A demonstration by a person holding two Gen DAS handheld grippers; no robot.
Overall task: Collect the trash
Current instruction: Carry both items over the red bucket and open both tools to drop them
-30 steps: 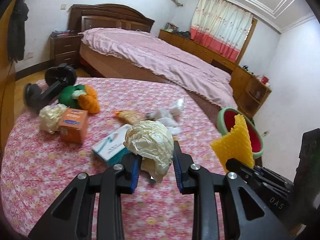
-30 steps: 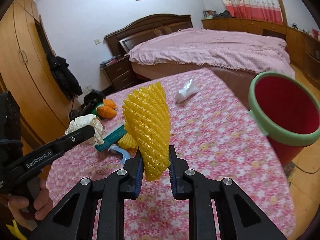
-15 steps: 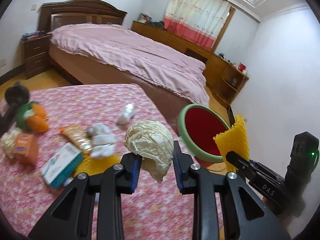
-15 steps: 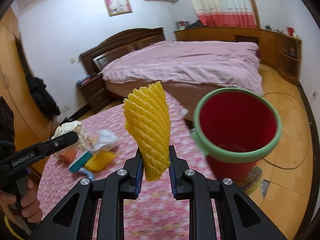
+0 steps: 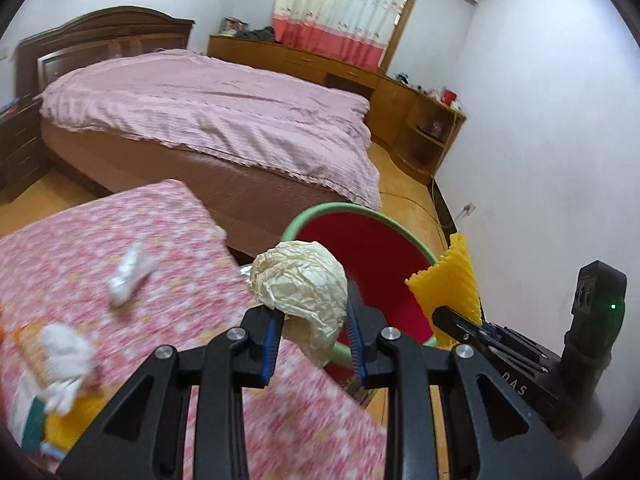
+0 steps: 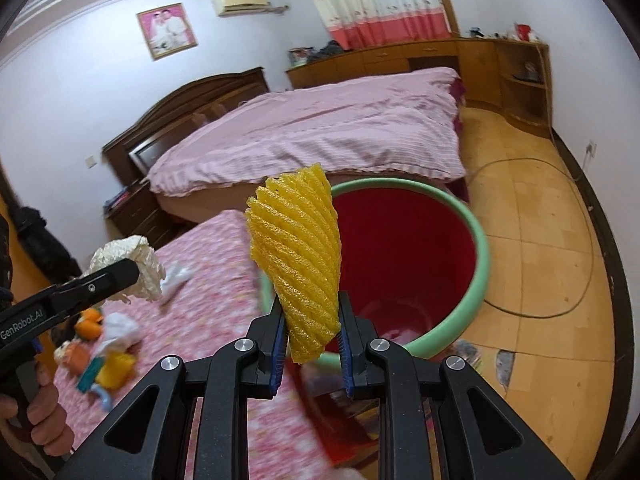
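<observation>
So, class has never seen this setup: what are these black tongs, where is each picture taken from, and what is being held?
No robot here: a person holds a hand-operated gripper in each hand, each with a camera looking along its fingers. In the left view, the left gripper is shut on a crumpled paper ball. In the right view, the right gripper is shut on a yellow foam net. Ahead stands a red bucket with a green rim. More scraps lie on the flowered table.

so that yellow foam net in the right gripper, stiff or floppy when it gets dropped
The yellow foam net stands upright above the right gripper unsupported, so probably springy, not limp. Its open mesh suggests it's very light and may drift. The pinched base looks narrower, so likely squashy.
</observation>
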